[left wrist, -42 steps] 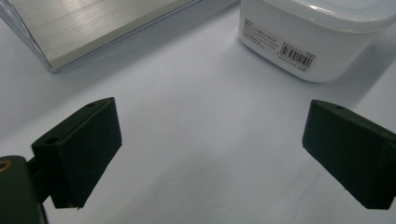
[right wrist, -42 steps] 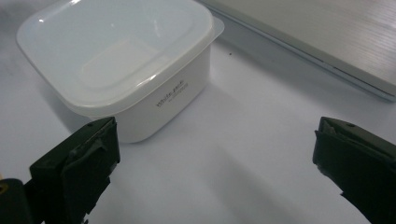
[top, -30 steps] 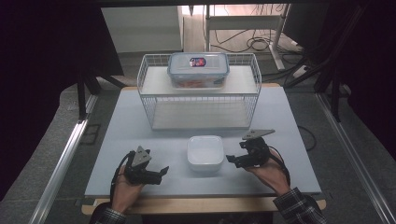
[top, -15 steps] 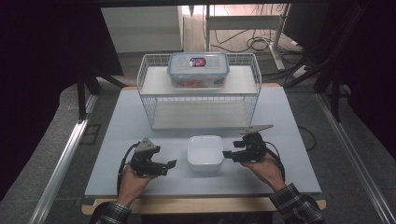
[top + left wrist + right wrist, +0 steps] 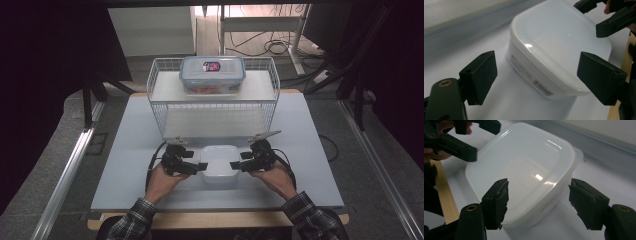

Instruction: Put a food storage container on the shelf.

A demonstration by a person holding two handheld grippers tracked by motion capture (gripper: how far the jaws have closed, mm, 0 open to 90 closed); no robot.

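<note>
A white lidded plastic container [image 5: 219, 161] sits on the pale table [image 5: 125, 150] near its front edge. My left gripper [image 5: 199, 166] is at its left side, open, and my right gripper [image 5: 236, 164] is at its right side, also open. In the left gripper view the container [image 5: 554, 45] lies between and beyond the spread jaws, with the left gripper [image 5: 536, 75] straddling its near corner. The right gripper view shows the container [image 5: 524, 167] under the right gripper [image 5: 539, 200], whose jaws flank a corner without touching it. The other gripper's jaws show at the far side.
A white wire rack [image 5: 212, 107] stands behind the container at the middle of the table. On its top shelf rests a clear box with a blue-grey lid [image 5: 212, 74]. A wooden strip [image 5: 210, 220] edges the table front. Cables lie on the floor beyond.
Both grippers have moved inward toward the white container, from well off its sides to right against its left and right edges. The container has not moved.
</note>
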